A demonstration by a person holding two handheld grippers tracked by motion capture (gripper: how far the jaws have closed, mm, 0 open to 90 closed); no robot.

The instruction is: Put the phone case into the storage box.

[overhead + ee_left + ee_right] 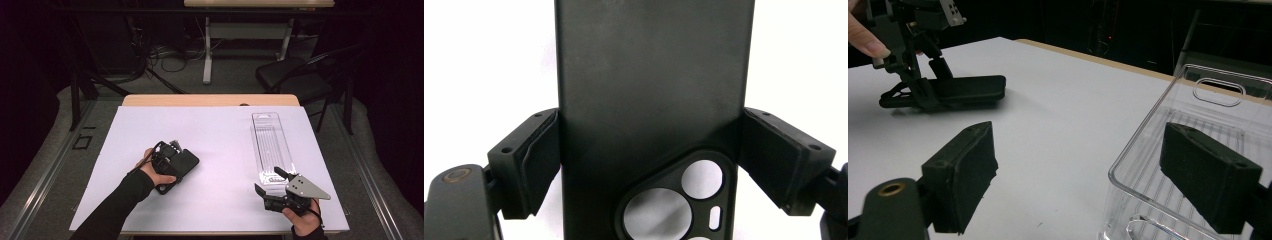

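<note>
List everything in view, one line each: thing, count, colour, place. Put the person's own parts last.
phone case: 1, black, left of the table's middle, between the left jaws
clear tray: 1, transparent, right side of the table
table: 1, white top with wood edge, centre
chair: 1, black, on the floor beyond the table
far table: 1, pale, at the back
left hand-held gripper: 1, black, pads against the case's sides
right hand-held gripper: 1, black, open at the tray's near end

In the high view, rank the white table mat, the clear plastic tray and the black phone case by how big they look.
1. White table mat, by far the largest.
2. Clear plastic tray.
3. Black phone case, smallest, though the left gripper partly covers it.
</note>
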